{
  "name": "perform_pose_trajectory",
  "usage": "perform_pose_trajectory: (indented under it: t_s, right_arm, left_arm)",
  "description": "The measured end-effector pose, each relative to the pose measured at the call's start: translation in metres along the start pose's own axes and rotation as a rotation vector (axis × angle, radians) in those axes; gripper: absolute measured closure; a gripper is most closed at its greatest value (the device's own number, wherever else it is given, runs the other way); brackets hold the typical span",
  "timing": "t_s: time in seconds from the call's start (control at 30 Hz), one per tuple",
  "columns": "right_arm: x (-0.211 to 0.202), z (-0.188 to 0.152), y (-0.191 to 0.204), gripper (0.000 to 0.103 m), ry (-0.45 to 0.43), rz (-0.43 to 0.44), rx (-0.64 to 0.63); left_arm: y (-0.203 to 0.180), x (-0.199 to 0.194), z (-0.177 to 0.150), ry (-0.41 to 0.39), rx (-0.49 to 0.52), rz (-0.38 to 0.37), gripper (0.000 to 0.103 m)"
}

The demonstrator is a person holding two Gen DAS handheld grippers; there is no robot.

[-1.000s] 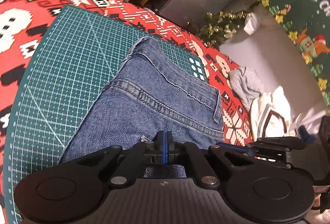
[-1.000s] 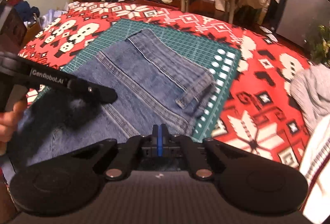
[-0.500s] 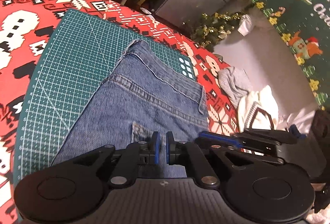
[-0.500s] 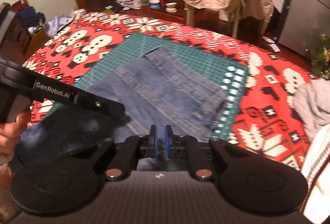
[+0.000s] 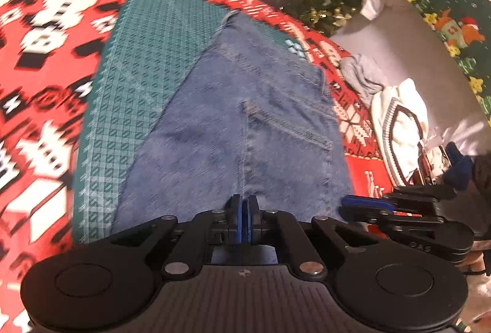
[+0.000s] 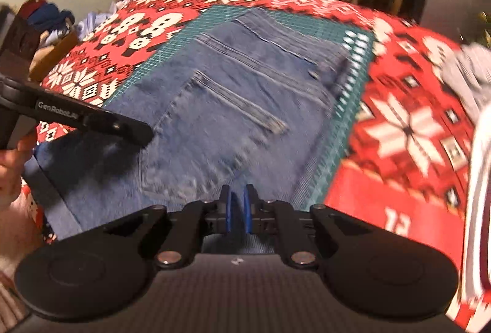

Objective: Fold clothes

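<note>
One pair of jeans [image 5: 242, 130] is recorded lying folded on the green cutting mat [image 5: 144, 63] on the desk. Since half a second ago, the left gripper [image 5: 244, 219] jaws have narrowed to a slit, empty; the right gripper [image 6: 237, 210] jaws remain slightly parted. The fold is judged released. Two other garments are counted beside the mat.

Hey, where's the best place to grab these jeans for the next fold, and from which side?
Probably take the jeans by their near edge, coming in low from your own side. They lie flat on the green mat, so mid-cloth offers nothing to pinch, while that edge reaches past the mat and shows its thickness.
</note>
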State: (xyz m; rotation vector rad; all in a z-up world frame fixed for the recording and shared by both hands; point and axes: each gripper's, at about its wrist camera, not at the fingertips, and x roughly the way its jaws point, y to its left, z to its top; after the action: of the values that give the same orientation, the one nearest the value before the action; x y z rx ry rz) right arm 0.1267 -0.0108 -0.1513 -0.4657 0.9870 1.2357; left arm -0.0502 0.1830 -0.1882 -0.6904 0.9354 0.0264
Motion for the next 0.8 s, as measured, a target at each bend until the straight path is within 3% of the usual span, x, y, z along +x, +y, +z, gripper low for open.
perform_pose_trajectory:
  t_s: [0.23, 0.43, 0.53, 0.63, 0.8]
  right_arm:
    - [-0.025, -0.017, -0.008, 0.093, -0.01, -0.055, 0.054]
    - [-0.024, 0.002, 0.024, 0.093, -0.063, -0.014, -0.028]
    - [-0.01, 0.005, 0.039, 0.093, -0.041, 0.0, -0.064]
    - [-0.006, -0.007, 0.04, 0.093, -0.01, -0.024, -0.075]
    - [-0.028, -0.042, 0.022, 0.093, -0.02, -0.007, 0.015]
  left_arm:
    - [-0.018, 0.004, -0.001, 0.003, 0.022, -0.061, 0.099]
    - [-0.043, 0.017, 0.002, 0.012, 0.058, -0.138, 0.099]
    - [-0.049, 0.034, -0.005, 0.054, 0.061, -0.134, 0.099]
    - [-0.051, 0.034, -0.016, 0.053, 0.069, -0.14, 0.099]
    - [-0.051, 0.033, -0.026, 0.078, 0.046, -0.171, 0.099]
